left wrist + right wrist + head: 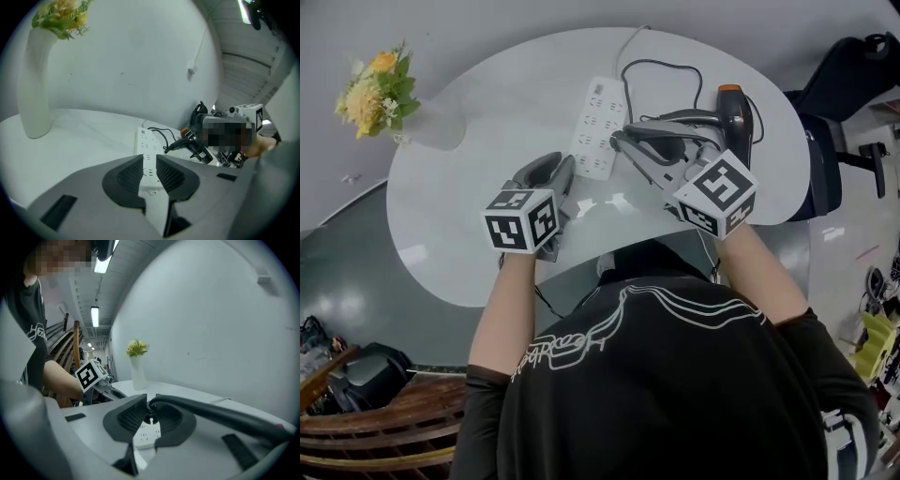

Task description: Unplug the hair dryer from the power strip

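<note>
While left tongs (pixel 150 160) close empty, right tongs (pixel 149 409) grip plug (pixel 155 403).

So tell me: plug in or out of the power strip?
Out: the plug hangs clear above the power strip, pin showing.

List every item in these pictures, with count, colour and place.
table: one, white, centre.
power strip: one, white, mid-table.
hair dryer: one, black and orange, table's right side.
cord: one, black, runs into the plug.
vase: one, white, yellow flowers, table's left end.
office chair: one, black, right of table.
left gripper: one, grey, jaws closing, strip's end between them.
right gripper: one, grey, shut on the black plug over the strip.
</note>
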The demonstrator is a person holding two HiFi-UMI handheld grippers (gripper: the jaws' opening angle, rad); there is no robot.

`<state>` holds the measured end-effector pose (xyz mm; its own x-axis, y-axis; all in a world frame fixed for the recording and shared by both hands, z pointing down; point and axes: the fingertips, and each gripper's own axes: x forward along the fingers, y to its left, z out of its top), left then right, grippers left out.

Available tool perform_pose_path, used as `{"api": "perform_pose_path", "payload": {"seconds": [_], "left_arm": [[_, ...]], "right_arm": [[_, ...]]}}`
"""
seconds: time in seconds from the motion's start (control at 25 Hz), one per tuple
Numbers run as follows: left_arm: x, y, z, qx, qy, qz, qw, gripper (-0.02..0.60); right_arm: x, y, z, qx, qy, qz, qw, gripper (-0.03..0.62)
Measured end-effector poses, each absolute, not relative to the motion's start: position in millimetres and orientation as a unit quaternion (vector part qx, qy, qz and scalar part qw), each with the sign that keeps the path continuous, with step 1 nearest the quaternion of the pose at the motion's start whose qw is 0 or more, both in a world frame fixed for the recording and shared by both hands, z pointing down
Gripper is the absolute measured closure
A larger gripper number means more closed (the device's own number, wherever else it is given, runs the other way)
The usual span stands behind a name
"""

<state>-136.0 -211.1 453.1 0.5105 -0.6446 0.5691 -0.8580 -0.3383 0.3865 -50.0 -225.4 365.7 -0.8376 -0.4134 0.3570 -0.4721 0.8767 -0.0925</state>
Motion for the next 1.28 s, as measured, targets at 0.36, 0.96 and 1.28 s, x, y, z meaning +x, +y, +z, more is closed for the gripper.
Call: {"api": "perform_pose_path", "payload": {"seconds": [0.36,0.96,1.28], "left_arm": [[-121.0,-157.4,363.4,0.838,-0.454,0.099,0.286,0.571],[-62.7,-69.8,255.2,0.892,-0.400,0.054,0.205,0.578],[-36.2,-43.2,238.3,0.875,-0.439,0.061,0.193,0.578]], "right_arm": [[-25.6,-168.3,309.0,0.256,-0.956,0.107,0.095,0.553],[24.6,-97.5,267.1,0.267,-0.956,0.109,0.053,0.551],[54.7,-69.3,242.1,0.255,-0.957,0.134,0.032,0.549]]}}
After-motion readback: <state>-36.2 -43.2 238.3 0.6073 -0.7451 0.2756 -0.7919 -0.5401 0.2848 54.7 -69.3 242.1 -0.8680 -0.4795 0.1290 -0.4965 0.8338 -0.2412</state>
